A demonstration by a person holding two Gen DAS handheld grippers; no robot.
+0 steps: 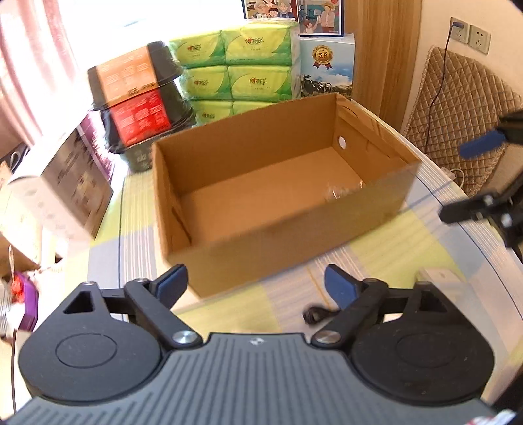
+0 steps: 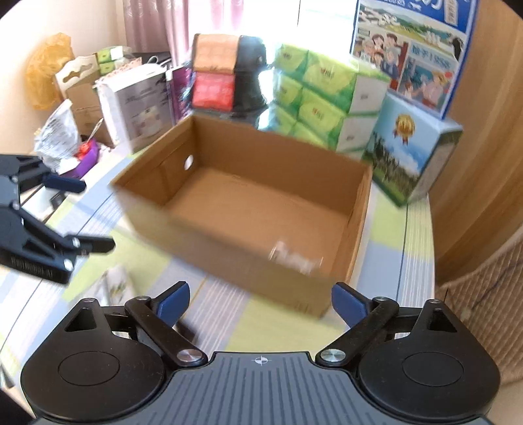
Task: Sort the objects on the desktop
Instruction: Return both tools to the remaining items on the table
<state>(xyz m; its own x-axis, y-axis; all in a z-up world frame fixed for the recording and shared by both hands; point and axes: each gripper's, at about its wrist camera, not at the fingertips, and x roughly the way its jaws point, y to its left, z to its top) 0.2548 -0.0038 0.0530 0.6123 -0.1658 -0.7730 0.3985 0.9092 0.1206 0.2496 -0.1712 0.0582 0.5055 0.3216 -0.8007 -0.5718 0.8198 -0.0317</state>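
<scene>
Sunlit and cluttered, the room has pink curtains [image 2: 153,23] over a bright window at the back and a wood-panelled wall [image 2: 483,98] on the right. At the far left of the right wrist view, bags and small cartons [image 2: 81,94] crowd a side area beside the table. A checked tablecloth [image 1: 137,209] in pale green, grey and white, under what looks like a clear cover, spreads across the table. Along its far edge stand a white printed box [image 2: 137,108], two stacked black containers [image 1: 137,98] with orange and red labels, a tall bundle of green tissue packs [image 1: 235,68], and a blue milk carton box [image 1: 327,65] with a picture box on top. An open cardboard box [image 1: 261,183] sits in the middle of the table; something clear and blurred [image 1: 343,191] lies inside it near one corner, too smeared to identify. In front of the box, a dark cable end [image 1: 313,315] and a white object [image 1: 438,276] rest on the cloth, close to the left gripper [image 1: 256,284], whose blue-padded fingers are spread wide with nothing between them. To its right hovers the right gripper [image 2: 260,302], also spread apart and holding nothing, above the cloth near the box's front wall. A quilted beige chair cover [image 1: 457,108] and wall sockets [image 1: 470,32] fill the far right.
</scene>
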